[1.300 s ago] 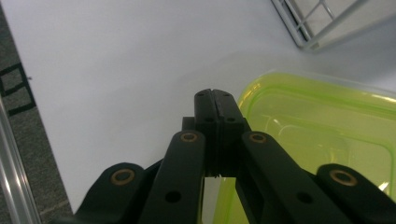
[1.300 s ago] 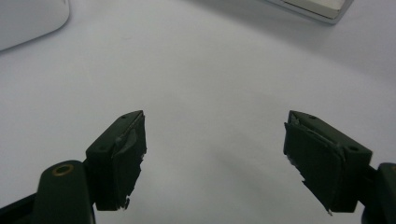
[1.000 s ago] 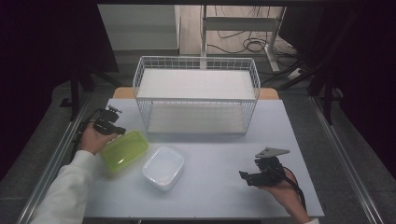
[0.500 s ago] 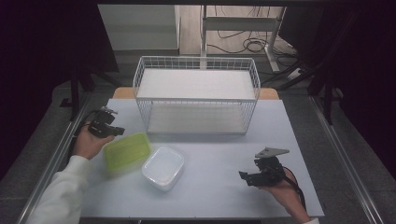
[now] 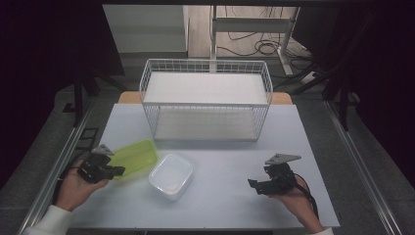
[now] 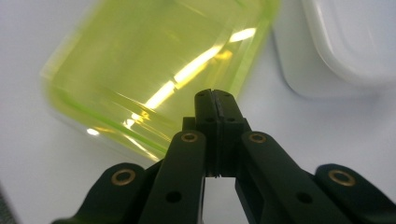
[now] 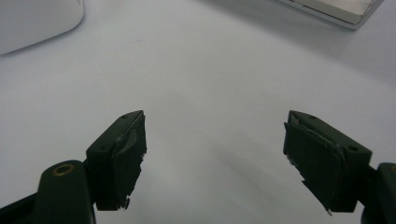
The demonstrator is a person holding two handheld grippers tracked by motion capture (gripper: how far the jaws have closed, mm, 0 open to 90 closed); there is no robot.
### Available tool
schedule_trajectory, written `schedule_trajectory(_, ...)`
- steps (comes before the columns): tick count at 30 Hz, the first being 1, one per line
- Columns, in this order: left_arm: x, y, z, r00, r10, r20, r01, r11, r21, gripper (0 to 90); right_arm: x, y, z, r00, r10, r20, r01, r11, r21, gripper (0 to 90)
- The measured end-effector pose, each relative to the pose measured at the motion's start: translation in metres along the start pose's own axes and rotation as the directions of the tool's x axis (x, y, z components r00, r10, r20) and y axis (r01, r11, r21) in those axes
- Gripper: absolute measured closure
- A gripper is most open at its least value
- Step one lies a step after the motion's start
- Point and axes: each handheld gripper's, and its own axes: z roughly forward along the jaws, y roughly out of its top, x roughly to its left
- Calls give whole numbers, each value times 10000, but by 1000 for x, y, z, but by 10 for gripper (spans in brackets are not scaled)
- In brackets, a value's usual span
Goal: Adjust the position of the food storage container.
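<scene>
The green lid [image 5: 131, 157] lies near the worktop's [image 5: 293, 127] left edge, just beside the white container [image 5: 171, 176] toward the front edge. The left gripper [image 5: 117, 171] has its jaws pressed together, tips at the lid's near rim; whether they pinch it I cannot tell. The right gripper [image 5: 253, 184] rests near the front right corner, jaws wide and empty. A wire basket [image 5: 205, 100] stands at the back edge.

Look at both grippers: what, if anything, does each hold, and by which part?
Left gripper: jaws shut on the near rim of the yellow-green plastic container, which is tilted. Right gripper: jaws open, holding nothing.
</scene>
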Motion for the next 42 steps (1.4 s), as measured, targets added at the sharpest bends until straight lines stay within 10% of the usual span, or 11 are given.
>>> schedule_trajectory(8,-13,2,20,9987,484,-136,-474,9967,665,900,-1,0,2,10000,-18,-66,19,10000,82,213)
schedule_trajectory(25,3,21,40,9960,428,-788,-342,9937,1070,900,-3,-1,2,9999,-9,-111,10,9999,138,214)
schedule_trajectory(42,4,7,19,9983,76,-575,-42,9982,593,890,2,4,0,9989,-73,-457,72,10000,-20,214)
